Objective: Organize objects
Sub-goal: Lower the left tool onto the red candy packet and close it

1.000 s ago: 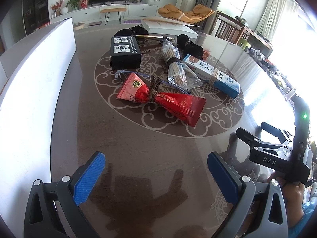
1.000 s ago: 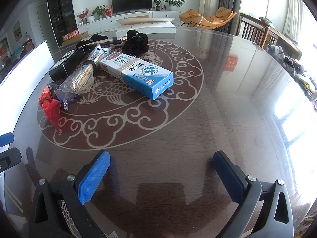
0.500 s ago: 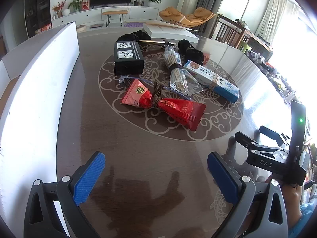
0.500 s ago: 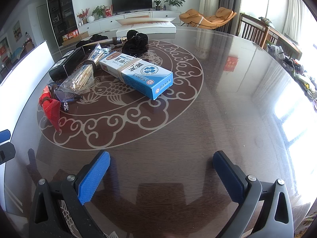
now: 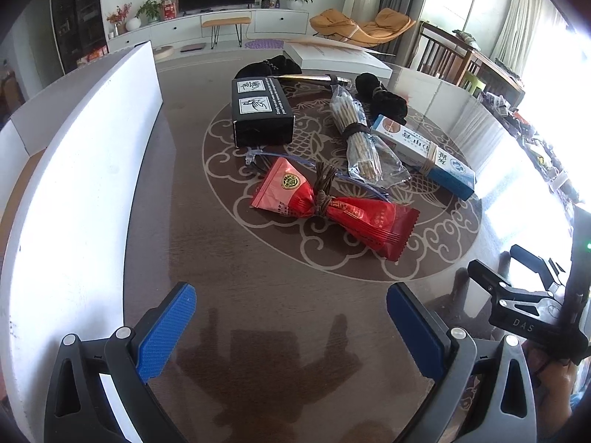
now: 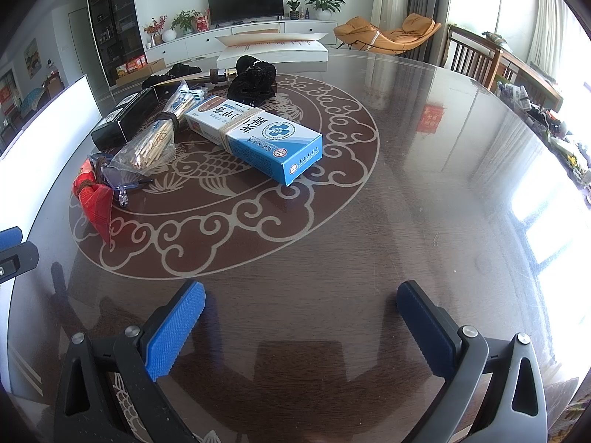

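Several objects lie grouped on the round patterned table (image 5: pixel 258 295): a red snack packet (image 5: pixel 332 208) tied with cord, a black box (image 5: pixel 260 110), a clear bag of sticks (image 5: pixel 360 136), a blue and white box (image 5: pixel 424 155) and a black cloth bundle (image 5: pixel 380 96). My left gripper (image 5: pixel 291 310) is open above the table's near side, short of the red packet. In the right wrist view the blue and white box (image 6: pixel 255 136) lies ahead and left, and my right gripper (image 6: pixel 301 310) is open with nothing between its fingers.
A tall white board (image 5: pixel 74 170) stands along the table's left edge. A flat white box (image 5: pixel 332 57) lies at the far side. The right gripper's body (image 5: pixel 532 313) shows at the lower right of the left wrist view. Chairs (image 6: pixel 476 59) stand at the far right.
The left gripper has drifted back and slightly left, so the objects look a little farther and more centred. The right gripper has stayed still.
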Demonstrator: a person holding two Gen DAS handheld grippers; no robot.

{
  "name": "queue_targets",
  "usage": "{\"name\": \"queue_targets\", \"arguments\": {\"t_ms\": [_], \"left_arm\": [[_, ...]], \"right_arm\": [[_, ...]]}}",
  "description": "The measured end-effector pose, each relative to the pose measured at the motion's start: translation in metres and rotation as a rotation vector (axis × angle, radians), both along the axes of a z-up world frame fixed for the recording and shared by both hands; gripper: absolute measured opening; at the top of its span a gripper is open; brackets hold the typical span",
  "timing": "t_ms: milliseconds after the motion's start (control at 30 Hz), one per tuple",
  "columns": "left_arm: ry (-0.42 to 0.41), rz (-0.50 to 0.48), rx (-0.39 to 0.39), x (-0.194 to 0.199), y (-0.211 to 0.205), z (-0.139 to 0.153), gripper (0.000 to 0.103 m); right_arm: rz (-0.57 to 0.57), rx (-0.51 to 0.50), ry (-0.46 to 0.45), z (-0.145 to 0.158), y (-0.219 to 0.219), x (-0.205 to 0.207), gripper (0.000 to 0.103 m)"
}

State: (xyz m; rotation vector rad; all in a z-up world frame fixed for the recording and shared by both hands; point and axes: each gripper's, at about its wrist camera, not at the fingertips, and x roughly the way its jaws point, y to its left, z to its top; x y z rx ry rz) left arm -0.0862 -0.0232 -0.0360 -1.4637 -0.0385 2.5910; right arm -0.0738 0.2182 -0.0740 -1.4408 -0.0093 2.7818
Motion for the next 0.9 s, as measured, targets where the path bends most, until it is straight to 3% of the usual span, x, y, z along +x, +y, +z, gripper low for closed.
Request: {"name": "queue_targets", "arguments": {"t_ms": [167, 233, 333, 433, 567, 767, 833, 867, 900], "left_arm": [[0.015, 0.044, 0.095, -0.035, 0.013, 0.008, 0.103], [0.034, 0.057, 0.068, -0.05, 0.025, 0.008, 0.103], [0.01, 0.087, -0.052, -0.063, 0.036, -0.006, 0.103], [0.005, 0.094, -0.111, -0.052, 0.028, -0.013, 0.103], [0.009, 0.093, -0.105, -0.042, 0.014, -0.012, 0.103], [-0.015, 0.068, -0.082, -0.063, 0.022, -0.019, 0.101], [0.004, 0.065, -0.06, -0.06, 0.024, -0.018, 0.057], [-0.003, 0.064, -0.061, -0.057, 0.024, -0.019, 0.023], [0.007, 0.067, -0.053, -0.052, 0.022, -0.019, 0.024]], "right_arm": [[0.0, 0.0, 0.0, 0.0, 0.0, 0.0, 0.103], [0.0, 0.0, 0.0, 0.0, 0.0, 0.0, 0.103], [0.001, -0.001, 0.0, 0.0, 0.0, 0.0, 0.103], [0.002, 0.0, 0.002, 0.0, 0.0, 0.0, 0.103], [0.001, 0.0, 0.002, 0.001, 0.0, -0.001, 0.103], [0.002, -0.001, 0.002, 0.0, 0.001, -0.001, 0.103], [0.002, -0.002, 0.002, 0.0, 0.001, -0.001, 0.103], [0.002, -0.001, 0.002, 0.0, 0.001, -0.001, 0.103], [0.002, -0.001, 0.002, 0.0, 0.001, -0.001, 0.103]]}}
